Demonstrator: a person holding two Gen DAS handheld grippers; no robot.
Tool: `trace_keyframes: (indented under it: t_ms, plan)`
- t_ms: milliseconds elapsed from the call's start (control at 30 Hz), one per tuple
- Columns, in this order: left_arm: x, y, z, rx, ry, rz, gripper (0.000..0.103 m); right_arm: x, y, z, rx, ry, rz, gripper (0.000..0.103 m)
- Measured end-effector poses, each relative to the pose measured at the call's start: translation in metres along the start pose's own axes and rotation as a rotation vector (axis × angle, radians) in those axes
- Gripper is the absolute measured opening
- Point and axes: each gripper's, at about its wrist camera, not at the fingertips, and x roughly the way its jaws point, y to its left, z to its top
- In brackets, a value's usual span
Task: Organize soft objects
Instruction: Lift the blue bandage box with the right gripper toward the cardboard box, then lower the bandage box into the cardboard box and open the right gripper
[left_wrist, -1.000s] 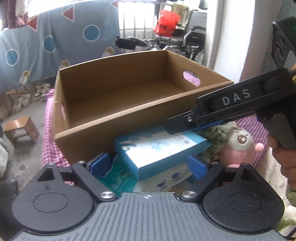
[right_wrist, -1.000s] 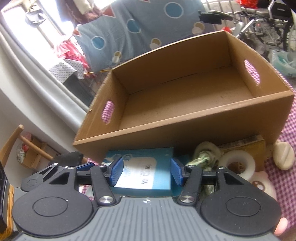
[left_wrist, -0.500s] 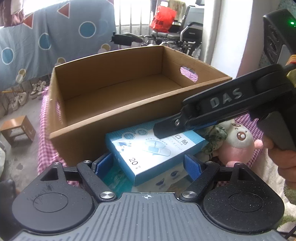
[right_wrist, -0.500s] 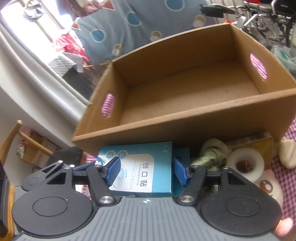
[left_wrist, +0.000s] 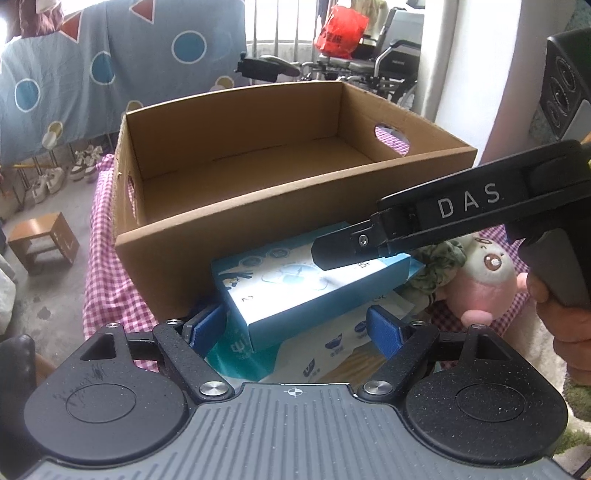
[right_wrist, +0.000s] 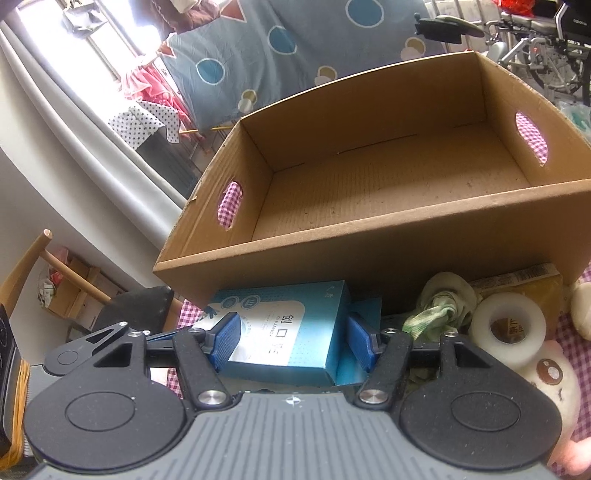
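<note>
An empty brown cardboard box (left_wrist: 258, 206) (right_wrist: 388, 243) stands on a pink checked cloth. In front of it my right gripper (right_wrist: 291, 341) is shut on a blue plaster box (right_wrist: 291, 332), also seen in the left wrist view (left_wrist: 303, 288), held raised above a teal packet (left_wrist: 240, 354). My left gripper (left_wrist: 295, 328) is open and empty just below and in front of the blue box. The right gripper's body (left_wrist: 461, 218) reaches in from the right. A pink plush toy (left_wrist: 484, 280) and a green cloth bundle (right_wrist: 439, 306) lie to the right.
A white tape roll (right_wrist: 506, 325) and a yellow packet (right_wrist: 524, 284) lie by the box's right front corner. A wooden stool (left_wrist: 44, 240) stands on the floor at left. A blue patterned sheet (left_wrist: 110, 70) hangs behind.
The right gripper has lifted the blue plaster box a little higher, toward the cardboard box's front wall. The left gripper stays open beneath it.
</note>
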Motion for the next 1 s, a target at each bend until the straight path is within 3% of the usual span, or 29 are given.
trace_keyframes:
  t_ms: [300, 533, 800, 1000]
  plan:
    - [0.004, -0.004, 0.000, -0.009, 0.009, 0.016, 0.084, -0.003, 0.002, -0.001, -0.014, -0.001, 0.004, 0.061]
    - [-0.015, -0.013, -0.001, 0.005, -0.027, 0.041, 0.084, -0.025, 0.017, -0.006, -0.079, -0.043, 0.007, 0.060]
    - [-0.052, -0.025, 0.006, 0.030, -0.113, 0.108, 0.084, -0.061, 0.031, -0.002, -0.136, -0.122, 0.071, 0.060]
    - [-0.072, -0.030, 0.025, 0.067, -0.196, 0.152, 0.084, -0.078, 0.038, 0.025, -0.180, -0.176, 0.094, 0.060]
